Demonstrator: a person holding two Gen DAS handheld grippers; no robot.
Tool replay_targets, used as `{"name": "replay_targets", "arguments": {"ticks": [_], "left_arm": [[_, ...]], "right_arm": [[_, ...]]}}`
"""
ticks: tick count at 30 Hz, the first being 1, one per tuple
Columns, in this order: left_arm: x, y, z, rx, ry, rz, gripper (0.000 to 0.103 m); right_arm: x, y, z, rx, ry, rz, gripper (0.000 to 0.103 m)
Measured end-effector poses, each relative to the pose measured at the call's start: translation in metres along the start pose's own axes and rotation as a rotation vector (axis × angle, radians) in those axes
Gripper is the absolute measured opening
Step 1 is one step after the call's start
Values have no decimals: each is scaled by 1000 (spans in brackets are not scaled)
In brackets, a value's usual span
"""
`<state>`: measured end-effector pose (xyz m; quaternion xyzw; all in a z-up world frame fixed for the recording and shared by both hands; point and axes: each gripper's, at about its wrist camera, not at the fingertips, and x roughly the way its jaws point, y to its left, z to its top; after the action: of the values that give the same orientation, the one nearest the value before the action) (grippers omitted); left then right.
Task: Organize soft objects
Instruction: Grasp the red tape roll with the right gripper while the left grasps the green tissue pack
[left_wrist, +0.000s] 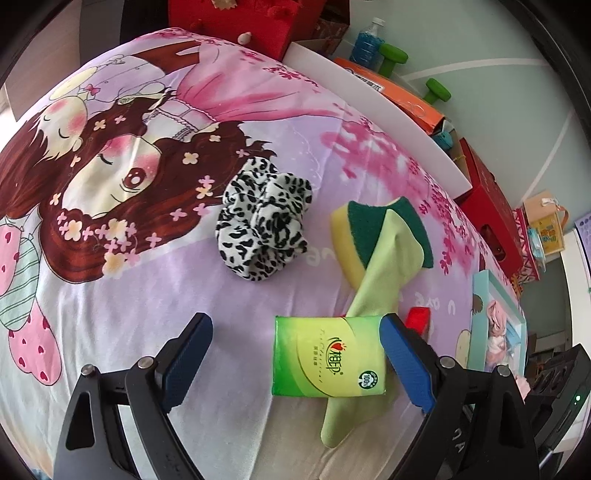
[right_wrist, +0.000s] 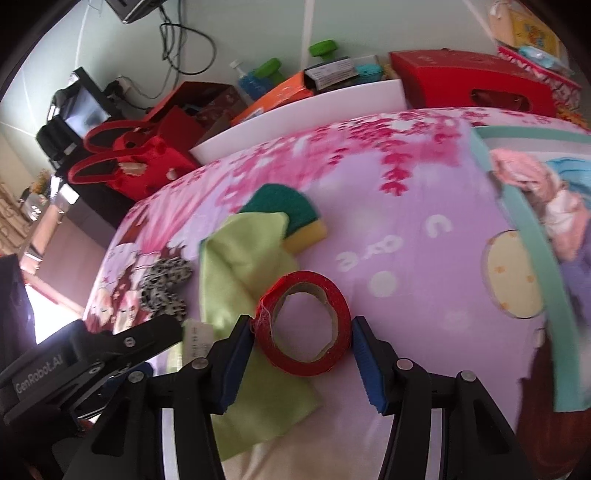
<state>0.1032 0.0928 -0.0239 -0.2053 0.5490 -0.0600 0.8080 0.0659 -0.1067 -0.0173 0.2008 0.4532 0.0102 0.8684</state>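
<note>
Left wrist: looked down close over the bedsheet (left_wrist: 110, 314).
Right wrist: sat low, faced across toward the wall.
Shared: green cloth (left_wrist: 384, 266) (right_wrist: 236, 266), sponge (left_wrist: 369, 221) (right_wrist: 291, 214), scrunchie (left_wrist: 262, 229) (right_wrist: 164, 291).

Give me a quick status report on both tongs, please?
Left tongs open, tissue pack touching one finger. Right tongs open around red tape roll. Green cloth under both items.
</note>
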Motion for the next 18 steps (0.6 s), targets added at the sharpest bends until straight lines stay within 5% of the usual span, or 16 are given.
{"name": "replay_targets", "arguments": {"ticks": [15, 18], "left_arm": [[4, -23, -7, 125, 19, 28, 92], [3, -25, -8, 145, 5, 48, 84]], "right_arm": [[-11, -16, 4, 9, -23, -116, 57], [-13, -18, 5, 16, -26, -120, 57]]}}
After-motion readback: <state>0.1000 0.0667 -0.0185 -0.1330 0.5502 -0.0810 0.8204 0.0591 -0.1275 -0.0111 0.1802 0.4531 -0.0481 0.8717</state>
